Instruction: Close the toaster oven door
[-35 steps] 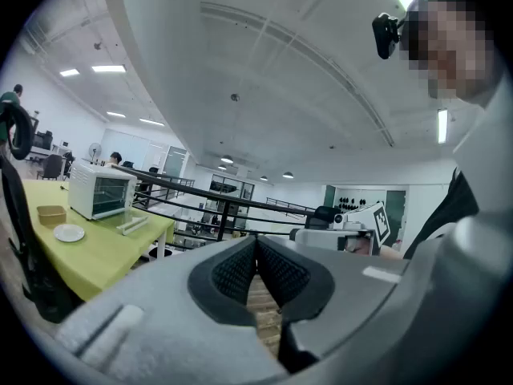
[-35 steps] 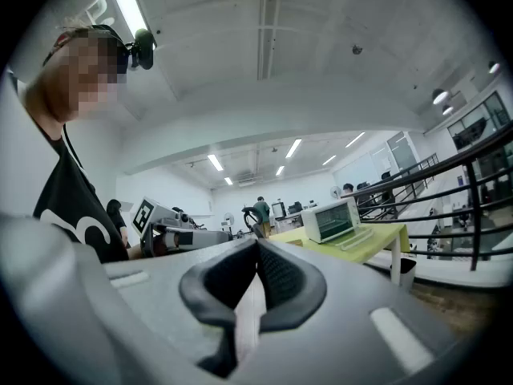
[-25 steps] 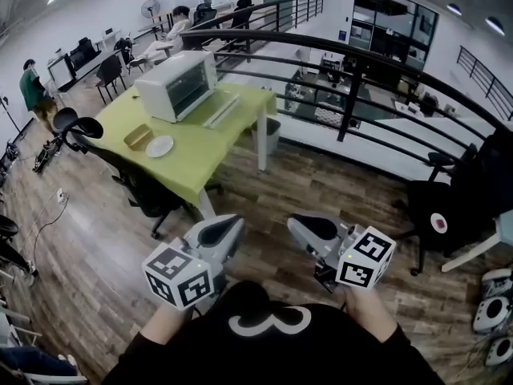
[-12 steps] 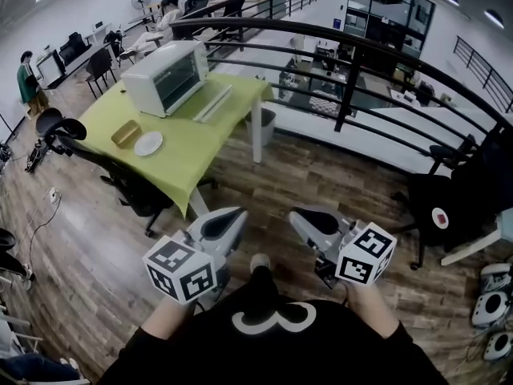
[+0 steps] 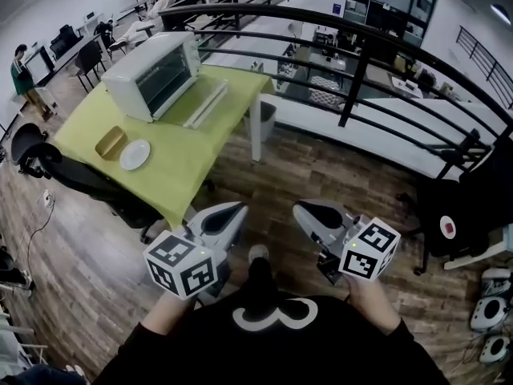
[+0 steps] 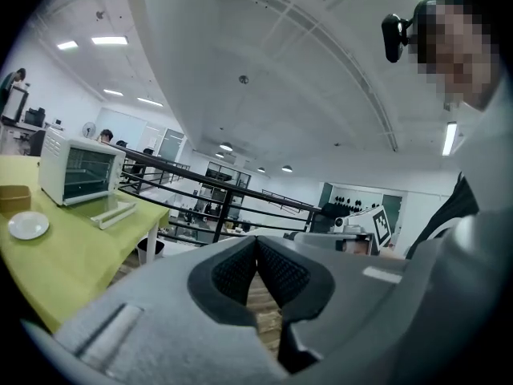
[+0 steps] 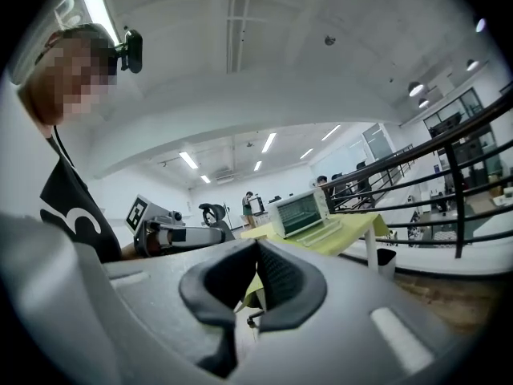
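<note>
A white toaster oven (image 5: pixel 152 74) stands at the far end of a green table (image 5: pixel 188 163), its door (image 5: pixel 204 103) folded down flat in front of it. Both grippers are held near the person's body, well short of the table and touching nothing. My left gripper (image 5: pixel 232 211) is shut and empty, and so is my right gripper (image 5: pixel 303 211). The left gripper view has its jaws (image 6: pixel 256 243) pressed together, with the toaster oven (image 6: pixel 78 167) far off at the left. In the right gripper view the jaws (image 7: pixel 256 247) are also together, and the toaster oven (image 7: pixel 300 211) and its open door (image 7: pixel 325 229) lie beyond them.
A white plate (image 5: pixel 135 154) and a tan tray (image 5: pixel 110 143) lie on the table's left side. A black office chair (image 5: pixel 96 184) is pushed against the table's near-left edge. A black railing (image 5: pixel 361 54) runs behind the table, a bin (image 5: pixel 268 115) beside its leg. Another black chair (image 5: pixel 453 215) stands at the right.
The table and toaster oven have grown larger and shifted left and down in the head view as the person walks toward them. Both grippers stay shut in the same held position.
</note>
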Available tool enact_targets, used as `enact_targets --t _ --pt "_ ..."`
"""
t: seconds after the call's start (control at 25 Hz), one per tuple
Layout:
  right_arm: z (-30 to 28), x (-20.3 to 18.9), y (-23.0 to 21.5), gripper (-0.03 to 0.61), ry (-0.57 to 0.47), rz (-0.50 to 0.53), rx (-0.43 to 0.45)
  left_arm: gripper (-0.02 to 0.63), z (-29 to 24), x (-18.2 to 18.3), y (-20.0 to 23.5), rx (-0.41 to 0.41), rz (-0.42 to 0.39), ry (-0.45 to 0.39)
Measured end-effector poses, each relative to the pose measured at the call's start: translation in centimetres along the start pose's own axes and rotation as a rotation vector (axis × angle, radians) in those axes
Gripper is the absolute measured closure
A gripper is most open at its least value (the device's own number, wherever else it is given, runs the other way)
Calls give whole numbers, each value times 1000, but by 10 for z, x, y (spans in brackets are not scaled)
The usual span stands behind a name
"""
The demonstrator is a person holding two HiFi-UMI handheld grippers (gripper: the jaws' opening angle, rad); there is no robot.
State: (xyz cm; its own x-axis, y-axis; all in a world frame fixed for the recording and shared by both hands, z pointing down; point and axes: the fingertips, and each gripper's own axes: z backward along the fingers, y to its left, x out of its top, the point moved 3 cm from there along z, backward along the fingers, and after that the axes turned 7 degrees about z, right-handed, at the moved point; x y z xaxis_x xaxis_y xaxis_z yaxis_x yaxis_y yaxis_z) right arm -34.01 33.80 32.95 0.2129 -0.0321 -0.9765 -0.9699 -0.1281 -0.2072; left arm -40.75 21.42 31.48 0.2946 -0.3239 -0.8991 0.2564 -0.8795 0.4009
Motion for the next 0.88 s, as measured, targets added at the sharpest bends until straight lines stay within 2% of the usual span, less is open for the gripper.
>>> enact_targets --t 0.16,0.48,0.72,0.88 --pt "-40 7 -73 577 12 -24 -2 603 -58 20 52 18 20 16" --pt "-156 40 -199 577 57 -49 54 603 -149 90 180 93 66 15" --pt "-221 53 -269 577 65 -58 92 603 -190 118 247 160 84 7" --pt "-259 66 -303 577 78 -50 154 603 -208 136 279 217 92 -11"
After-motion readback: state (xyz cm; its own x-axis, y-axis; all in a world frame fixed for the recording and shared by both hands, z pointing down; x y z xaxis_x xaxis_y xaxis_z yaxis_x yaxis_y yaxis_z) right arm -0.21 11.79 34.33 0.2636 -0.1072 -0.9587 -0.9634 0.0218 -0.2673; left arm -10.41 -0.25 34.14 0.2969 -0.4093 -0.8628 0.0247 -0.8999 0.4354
